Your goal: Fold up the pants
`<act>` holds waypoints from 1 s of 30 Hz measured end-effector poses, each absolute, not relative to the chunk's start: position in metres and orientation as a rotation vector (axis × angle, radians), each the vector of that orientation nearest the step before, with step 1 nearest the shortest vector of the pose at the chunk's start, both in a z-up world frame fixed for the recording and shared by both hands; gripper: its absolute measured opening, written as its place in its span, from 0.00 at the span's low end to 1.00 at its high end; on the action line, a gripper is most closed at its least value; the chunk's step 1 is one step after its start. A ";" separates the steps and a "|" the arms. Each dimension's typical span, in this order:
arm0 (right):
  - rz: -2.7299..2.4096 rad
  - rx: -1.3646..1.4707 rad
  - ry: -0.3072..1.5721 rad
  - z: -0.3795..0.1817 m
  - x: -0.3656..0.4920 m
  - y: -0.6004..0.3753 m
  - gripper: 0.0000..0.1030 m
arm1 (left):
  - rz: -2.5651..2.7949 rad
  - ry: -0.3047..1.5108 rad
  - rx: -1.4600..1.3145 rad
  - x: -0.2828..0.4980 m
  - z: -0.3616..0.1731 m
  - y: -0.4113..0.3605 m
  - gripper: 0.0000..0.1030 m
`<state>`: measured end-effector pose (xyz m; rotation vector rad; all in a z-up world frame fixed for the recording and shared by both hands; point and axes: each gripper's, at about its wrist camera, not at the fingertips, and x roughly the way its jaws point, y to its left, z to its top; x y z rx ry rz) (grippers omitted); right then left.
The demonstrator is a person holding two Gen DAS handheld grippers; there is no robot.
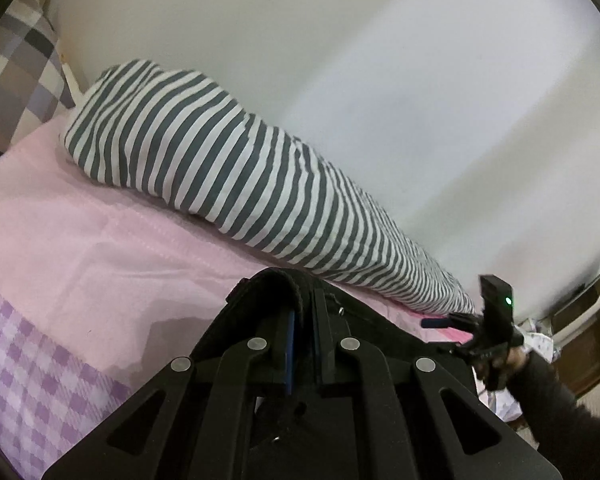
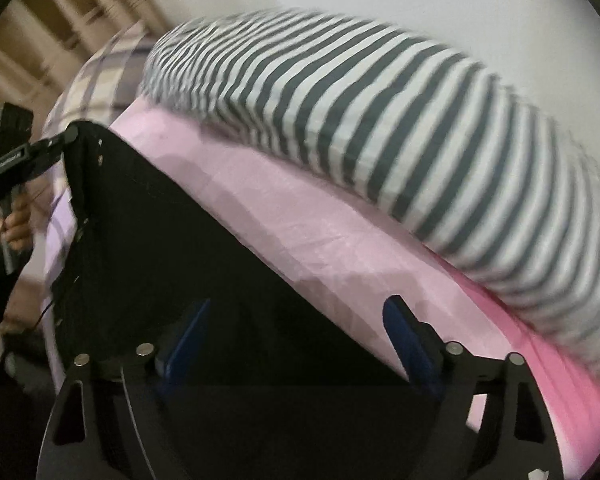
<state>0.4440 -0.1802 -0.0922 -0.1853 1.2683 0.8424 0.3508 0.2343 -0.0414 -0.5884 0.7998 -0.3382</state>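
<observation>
- Left wrist view: left gripper (image 1: 302,320) fingers clenched on black pants (image 1: 268,284) edge, lower centre, above pink sheet (image 1: 80,216).
- Right wrist view: right gripper (image 2: 300,344) fingers spread, nothing pinched; pants (image 2: 160,240) a dark sheet at lower left.
- Best to pinch opposite corner, keep edge taut, match hems.
- Pants: soft, limp, matte. Striped bolster (image 1: 220,168): plump, long, upper frame.

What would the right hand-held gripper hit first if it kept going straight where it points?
Probably the black pants: they lie between and beyond the open right hand-held gripper, over the pink sheet. Depth is unclear.
</observation>
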 end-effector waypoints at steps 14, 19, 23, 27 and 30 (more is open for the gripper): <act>1.004 -0.371 1.428 -0.127 0.451 -0.173 0.35 | -0.292 0.821 -0.558 0.348 -0.043 0.231 0.07; 0.891 -0.392 1.423 -0.128 0.444 -0.199 0.22 | -0.274 0.824 -0.553 0.352 -0.047 0.231 0.07; 0.822 -0.421 1.334 -0.114 0.428 -0.202 0.12 | -0.246 0.821 -0.525 0.354 -0.050 0.228 0.07; 0.714 -0.432 1.229 -0.087 0.399 -0.199 0.10 | -0.226 0.815 -0.483 0.349 -0.046 0.226 0.07; 0.635 -0.426 1.150 -0.061 0.365 -0.197 0.09 | -0.229 0.801 -0.454 0.337 -0.037 0.224 0.07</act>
